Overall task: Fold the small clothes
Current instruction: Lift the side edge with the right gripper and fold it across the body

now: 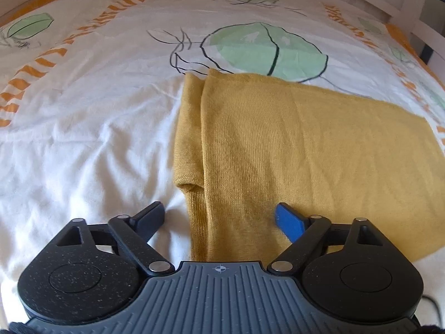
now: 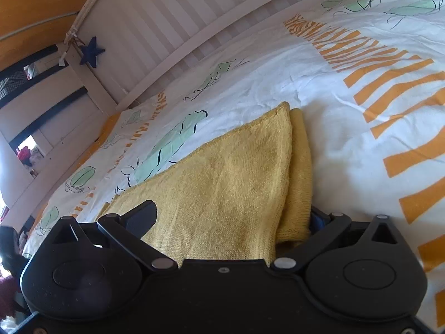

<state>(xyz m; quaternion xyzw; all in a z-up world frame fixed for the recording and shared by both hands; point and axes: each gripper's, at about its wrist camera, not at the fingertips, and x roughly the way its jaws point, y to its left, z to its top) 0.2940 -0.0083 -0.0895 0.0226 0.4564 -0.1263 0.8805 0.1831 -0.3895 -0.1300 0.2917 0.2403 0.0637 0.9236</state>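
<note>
Left wrist view: my left gripper [image 1: 219, 217] stands open astride the near left edge of the one mustard knit [image 1: 292, 153], which runs long away from me on the bedcover [image 1: 83, 153]. My right gripper [image 2: 230, 220] gapes too, cloth between its jaws, unpinched. Both grippers equally near.

Soft, even daylight, faint shadows, slightly hazy focus, strong fisheye bending and dark corners at the edges.
</note>
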